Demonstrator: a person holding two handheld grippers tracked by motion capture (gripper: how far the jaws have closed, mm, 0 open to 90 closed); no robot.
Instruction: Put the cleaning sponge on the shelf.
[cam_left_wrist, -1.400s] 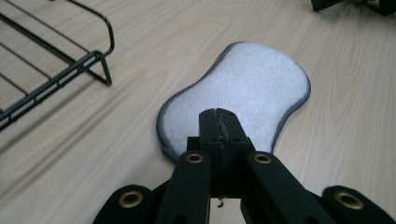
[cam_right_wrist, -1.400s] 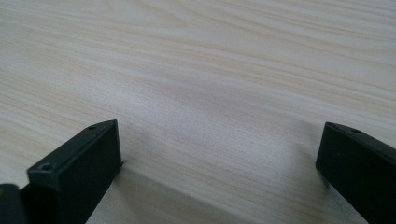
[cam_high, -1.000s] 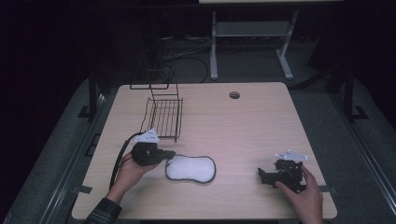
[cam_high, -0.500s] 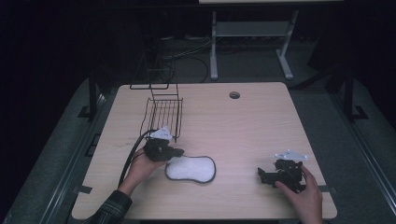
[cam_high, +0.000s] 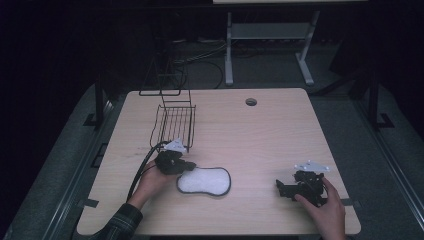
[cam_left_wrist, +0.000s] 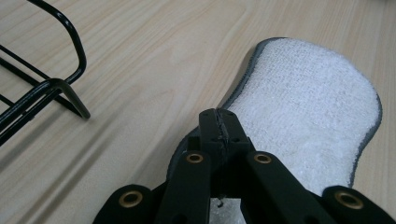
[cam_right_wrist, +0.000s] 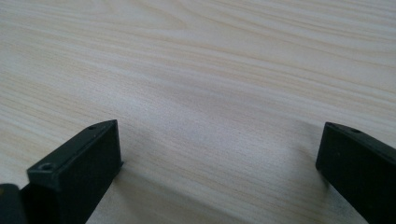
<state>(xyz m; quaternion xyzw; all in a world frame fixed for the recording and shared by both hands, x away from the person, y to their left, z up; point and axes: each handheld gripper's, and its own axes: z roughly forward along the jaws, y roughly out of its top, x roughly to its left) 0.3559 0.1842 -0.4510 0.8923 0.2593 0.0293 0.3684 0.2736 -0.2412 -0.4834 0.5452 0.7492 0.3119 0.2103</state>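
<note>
So the left gripper (cam_high: 186, 165) is sitting around 8 o'clock on the tabletop (cam_high: 260, 135), jaws pressed together right at the edge of the white pad (cam_high: 204, 181) (fluffy white face with a dark grey trim). In the left gripper view the closed tips (cam_left_wrist: 219, 128) sit over the pad's (cam_left_wrist: 308, 107) near end, but I honestly can't tell if any trim is actually pinched between them. The pad lies flat at about 6 o'clock, just right of that gripper. A black wire basket (cam_high: 174, 123) stands at about 10 o'clock, close behind the left gripper. Over at 4 o'clock the right gripper (cam_high: 280, 187) rests on the wood in the person's hand (cam_high: 325, 210), jaws spread wide with just bare tabletop (cam_right_wrist: 210, 93) between them.
</note>
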